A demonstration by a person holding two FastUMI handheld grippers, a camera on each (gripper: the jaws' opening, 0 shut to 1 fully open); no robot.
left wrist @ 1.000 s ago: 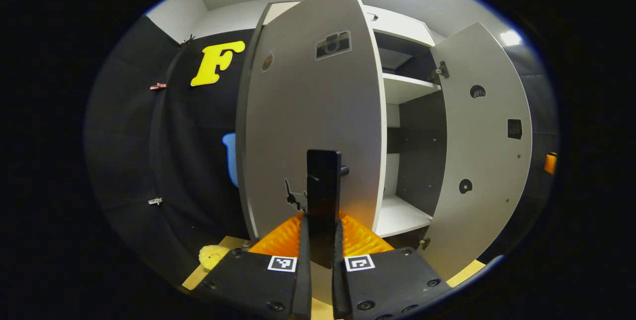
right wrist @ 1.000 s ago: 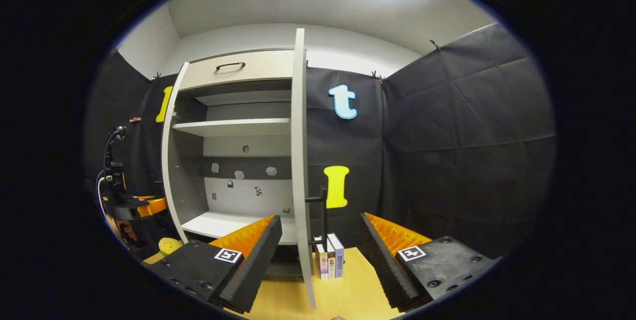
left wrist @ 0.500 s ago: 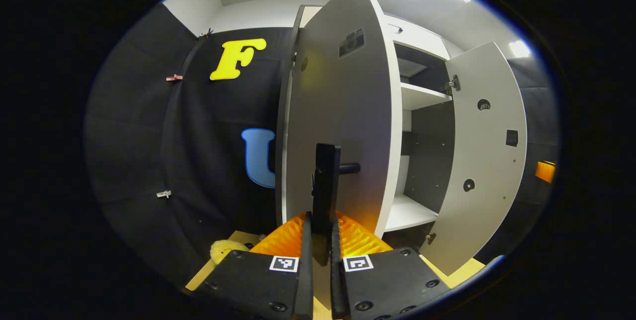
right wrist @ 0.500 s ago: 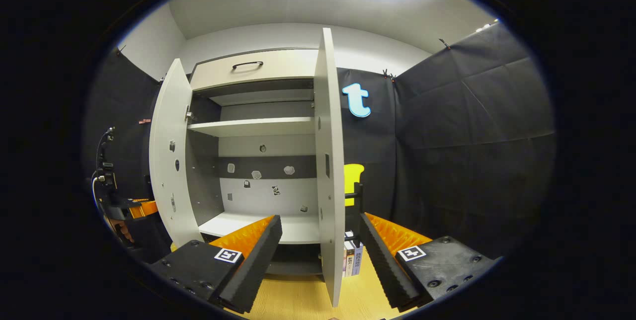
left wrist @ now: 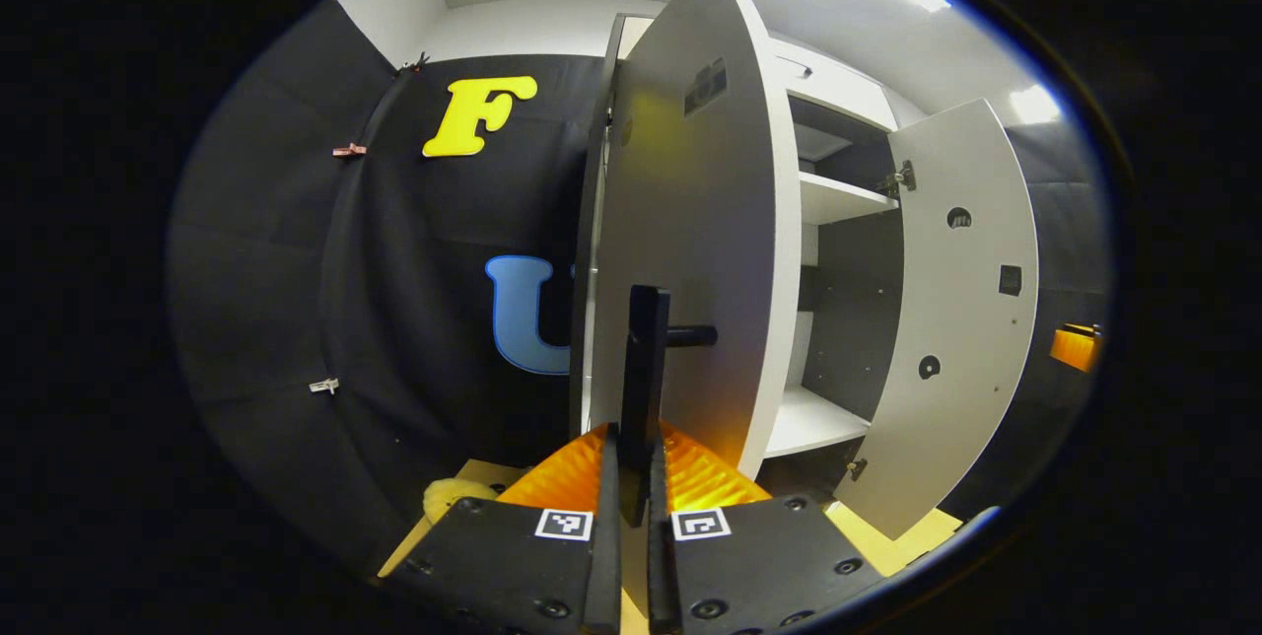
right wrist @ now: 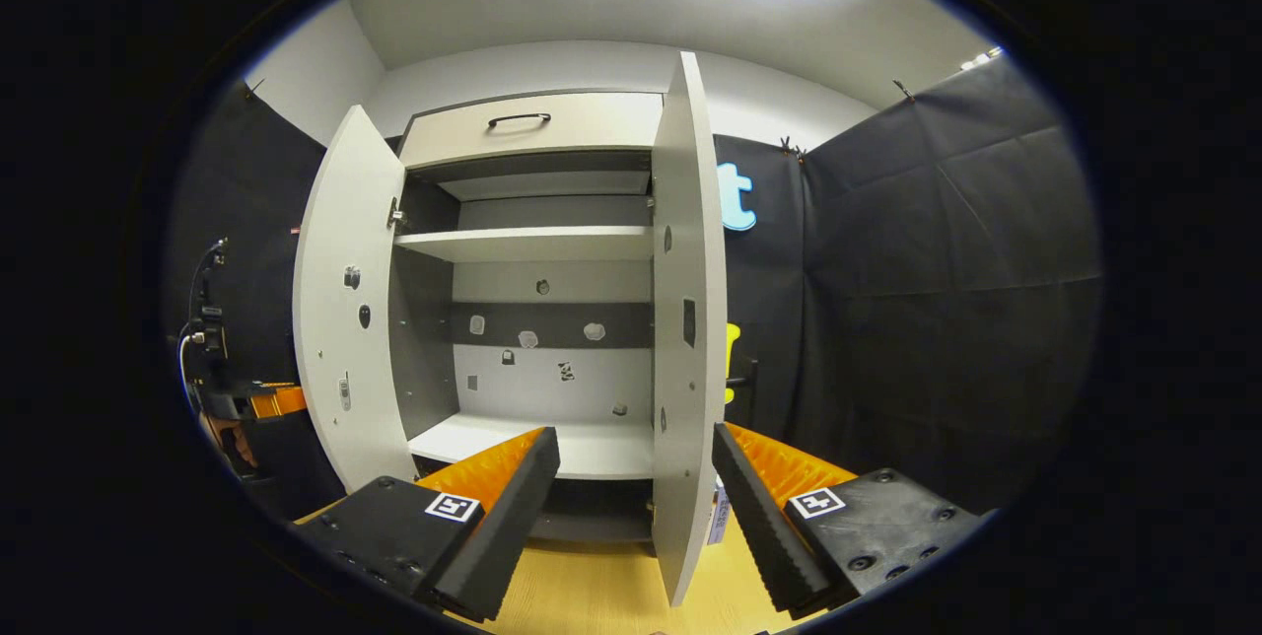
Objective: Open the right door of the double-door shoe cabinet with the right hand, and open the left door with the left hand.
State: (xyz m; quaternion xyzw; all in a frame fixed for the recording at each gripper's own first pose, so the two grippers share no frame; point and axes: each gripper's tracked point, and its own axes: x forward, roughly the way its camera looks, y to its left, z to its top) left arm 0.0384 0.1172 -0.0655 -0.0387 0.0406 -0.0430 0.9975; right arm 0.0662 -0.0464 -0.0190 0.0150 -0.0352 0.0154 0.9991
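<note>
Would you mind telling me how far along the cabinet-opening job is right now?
Done: the right door stands wide open, and the right gripper is open, holding nothing. In hand: the left gripper is shut on the left door's handle, with that door swung well out. Left: letting go.

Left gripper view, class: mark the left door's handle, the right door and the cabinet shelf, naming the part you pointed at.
left door handle (left wrist: 646,359), left gripper view: middle of the upright bar.
right door (left wrist: 961,319), left gripper view: middle of its inner face.
cabinet shelf (left wrist: 838,203), left gripper view: its top surface.
</note>
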